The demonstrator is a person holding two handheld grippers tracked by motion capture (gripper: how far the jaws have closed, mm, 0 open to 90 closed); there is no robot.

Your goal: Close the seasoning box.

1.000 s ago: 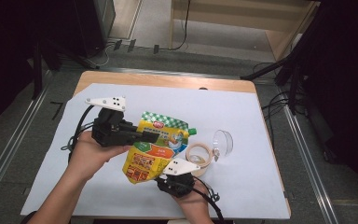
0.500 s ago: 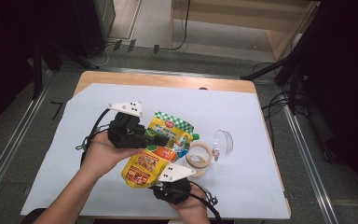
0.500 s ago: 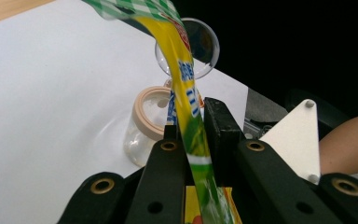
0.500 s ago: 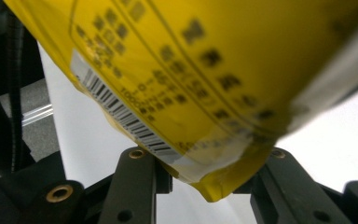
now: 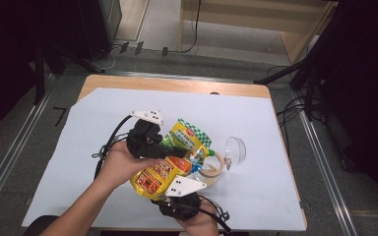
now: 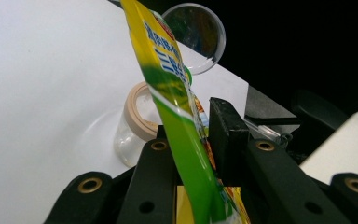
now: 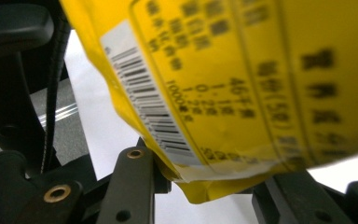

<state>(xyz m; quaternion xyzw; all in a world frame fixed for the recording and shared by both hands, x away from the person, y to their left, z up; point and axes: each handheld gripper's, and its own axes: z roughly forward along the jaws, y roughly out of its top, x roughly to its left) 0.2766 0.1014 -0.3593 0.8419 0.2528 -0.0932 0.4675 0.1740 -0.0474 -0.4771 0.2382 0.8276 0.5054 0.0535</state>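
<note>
The snack bag (image 5: pixel 170 157), one yellow and green pouch, is hanging above the front middle of the bench (image 5: pixel 69 162), lifted clear of the white sheet (image 5: pixel 275 128) that is covering it. Two grippers are holding it. The left gripper (image 5: pixel 174 151) is reaching in from the left, and in the left gripper view its jaws are pressing together on the green edge of the pouch (image 6: pixel 186 154), which is rising between them. The right gripper (image 5: pixel 179 186) is sitting under the bag's near end; in the right gripper view its jaws are standing either side of the yellow bottom corner (image 7: pixel 200 186), close against it, though whether they are actually pinching it cannot be told.

One clear jar (image 5: pixel 210 164) is lying on its side on the sheet just to the right of the bag, its tan rim facing up and left. One clear round lid (image 5: pixel 236 149) is resting just beyond the jar, touching or nearly touching it. Both are lying right beside the raised pouch, and the pouch is covering part of the jar in the high view. One black cable (image 5: pixel 109 142) is trailing from the left gripper across the sheet.
</note>
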